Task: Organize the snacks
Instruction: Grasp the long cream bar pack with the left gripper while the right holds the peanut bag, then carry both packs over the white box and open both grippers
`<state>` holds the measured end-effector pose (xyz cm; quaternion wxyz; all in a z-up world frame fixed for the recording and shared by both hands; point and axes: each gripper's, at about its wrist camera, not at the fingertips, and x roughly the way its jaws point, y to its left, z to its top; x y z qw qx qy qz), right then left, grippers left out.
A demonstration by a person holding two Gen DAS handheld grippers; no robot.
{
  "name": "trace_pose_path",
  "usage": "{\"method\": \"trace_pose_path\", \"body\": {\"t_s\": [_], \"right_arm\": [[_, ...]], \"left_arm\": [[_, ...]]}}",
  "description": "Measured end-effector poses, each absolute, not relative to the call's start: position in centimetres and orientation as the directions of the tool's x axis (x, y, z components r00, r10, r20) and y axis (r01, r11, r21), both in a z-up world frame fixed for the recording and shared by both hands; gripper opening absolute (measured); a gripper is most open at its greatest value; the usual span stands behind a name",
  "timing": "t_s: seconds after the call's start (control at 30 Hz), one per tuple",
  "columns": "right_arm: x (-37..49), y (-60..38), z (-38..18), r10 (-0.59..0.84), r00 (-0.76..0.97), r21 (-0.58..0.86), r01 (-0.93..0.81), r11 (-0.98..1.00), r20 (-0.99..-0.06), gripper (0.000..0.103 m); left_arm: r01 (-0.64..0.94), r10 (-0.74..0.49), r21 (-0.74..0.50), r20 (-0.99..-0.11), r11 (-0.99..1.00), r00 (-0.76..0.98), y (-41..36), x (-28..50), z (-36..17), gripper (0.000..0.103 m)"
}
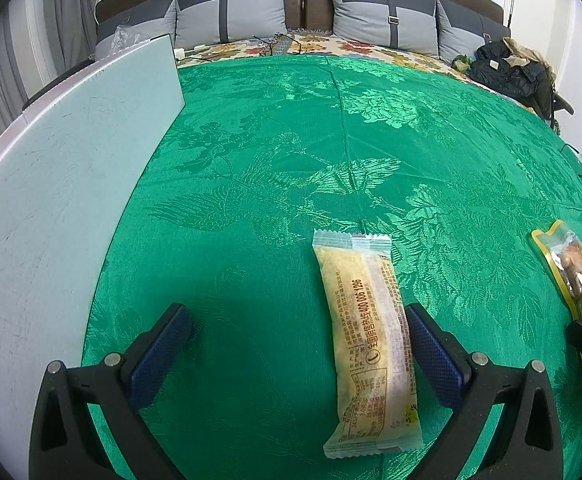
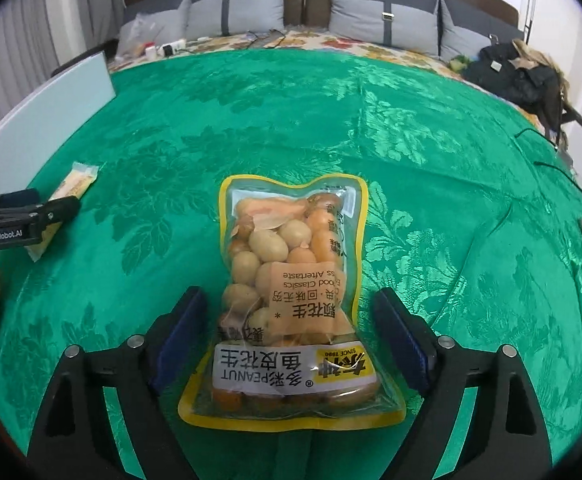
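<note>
A green brocade cloth [image 1: 275, 152] covers the bed. Only the right wrist view shows the peanut bag [image 2: 291, 280] whole, lying flat between the right gripper's [image 2: 291, 312] spread fingers. The left gripper [image 1: 299, 328], also spread, flanks a yellow snack bar [image 1: 367, 340].

Around our green spread

We see grey pillows [image 1: 231, 8] at twelve, a white board [image 1: 51, 168] at nine, dark jacket [image 1: 507, 68] at two.

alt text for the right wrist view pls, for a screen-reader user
The open right gripper straddles a yellow-edged clear peanut pack lying flat on a green patterned cloth, pads clear of it. At far left the left gripper sits by a pale snack bar; grey pillows line the back.
</note>
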<state>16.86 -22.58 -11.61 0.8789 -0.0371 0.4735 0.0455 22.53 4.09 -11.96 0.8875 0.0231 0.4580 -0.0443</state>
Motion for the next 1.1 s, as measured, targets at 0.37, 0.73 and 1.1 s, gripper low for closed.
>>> {"method": "trace_pose_path", "body": {"t_s": [0.37, 0.73, 1.1], "right_arm": [[17.0, -22.6, -11.6, 0.044, 0.547, -0.022, -0.114, 0.993, -0.836, 0.09], [17.0, -22.6, -11.6, 0.043, 0.546, -0.023, -0.114, 0.993, -0.837, 0.09], [16.9, -25.0, -8.6, 0.187, 0.394, 0.14, -0.144, 0.98, -0.9, 0.06]], "left_arm": [[0.1, -0.058, 0.0, -0.815, 0.995, 0.577, 4.1, 22.5, -11.9, 0.103], [0.092, -0.048, 0.001, -0.851, 0.996, 0.523, 3.9, 22.8, -11.7, 0.103], [0.171, -0.111, -0.039, -0.893, 0.985, 0.436, 3.0, 20.5, -9.8, 0.016]]}}
